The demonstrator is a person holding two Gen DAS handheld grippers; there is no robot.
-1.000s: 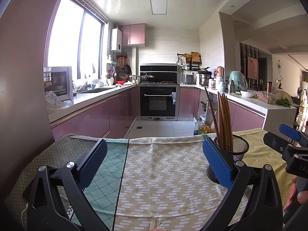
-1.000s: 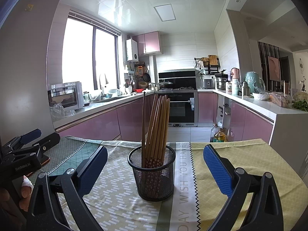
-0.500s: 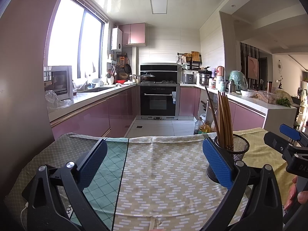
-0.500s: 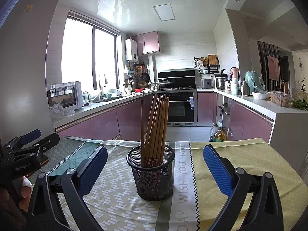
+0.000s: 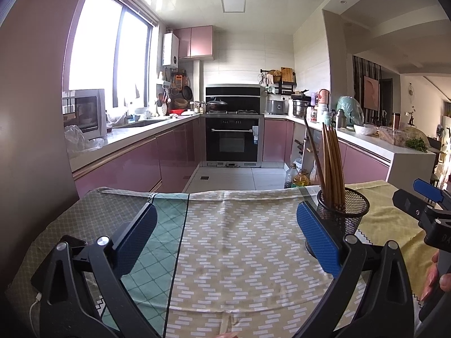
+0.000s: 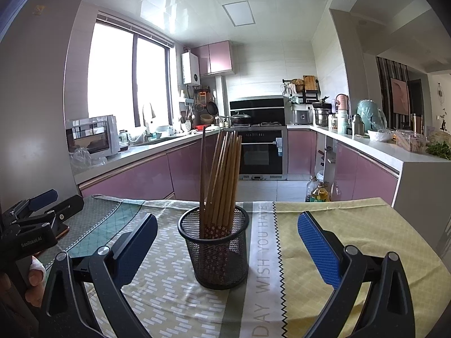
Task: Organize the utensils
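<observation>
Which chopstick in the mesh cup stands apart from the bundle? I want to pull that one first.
The darker chopstick at the left of the mesh cup. It stands nearly upright and alone, while the lighter chopsticks lean right together.

A black mesh holder (image 6: 217,253) with brown chopsticks (image 6: 222,177) is seen on a beige, teal and yellow patterned cloth (image 6: 338,231).

Chopsticks (image 6: 221,180) stand in the mesh holder (image 6: 215,249) on the tablecloth (image 6: 338,239) — kitchen counters (image 6: 126,160) behind.

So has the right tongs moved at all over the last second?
Barely. In the right wrist view the mesh cup sits a touch higher and left against the frame, so the right tongs drifted only slightly.
</observation>
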